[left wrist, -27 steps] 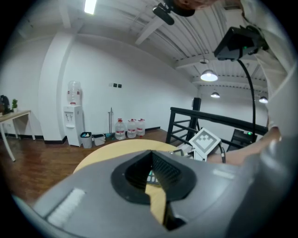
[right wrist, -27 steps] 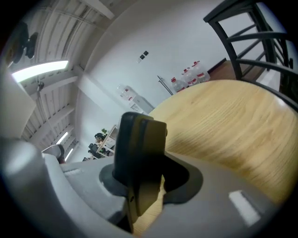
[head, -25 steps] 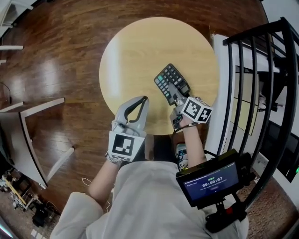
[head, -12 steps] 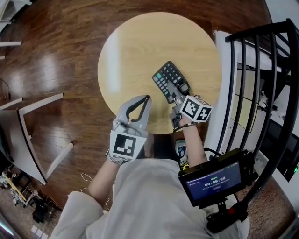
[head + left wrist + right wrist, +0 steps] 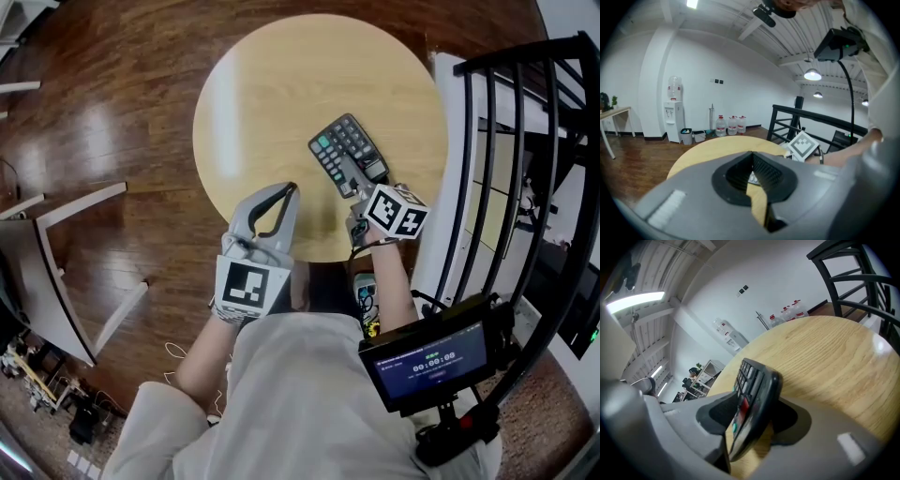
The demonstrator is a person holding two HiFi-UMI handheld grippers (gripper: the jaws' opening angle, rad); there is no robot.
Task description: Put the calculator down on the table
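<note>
A black calculator (image 5: 347, 153) with grey and green keys lies slanted on the right part of the round wooden table (image 5: 281, 94). Its near end sits between the jaws of my right gripper (image 5: 362, 193). In the right gripper view the calculator (image 5: 752, 399) leans on its edge on the tabletop (image 5: 825, 352), with gaps showing on both sides. The right gripper (image 5: 757, 401) has just been opening its jaws and stands open around the calculator. My left gripper (image 5: 289, 193) hovers at the table's near edge, shut and empty, its tips meeting in the left gripper view (image 5: 752, 154).
A black metal railing (image 5: 525, 141) runs close along the table's right side. A white frame (image 5: 66, 234) stands on the wood floor at the left. A small monitor (image 5: 427, 361) hangs at the person's chest. A water dispenser (image 5: 673, 115) and bottles (image 5: 731, 125) line the far wall.
The right gripper has rolled slightly and the calculator now lies a little flatter toward the table. The left gripper has stayed where it was. The head view has shifted a bit.
</note>
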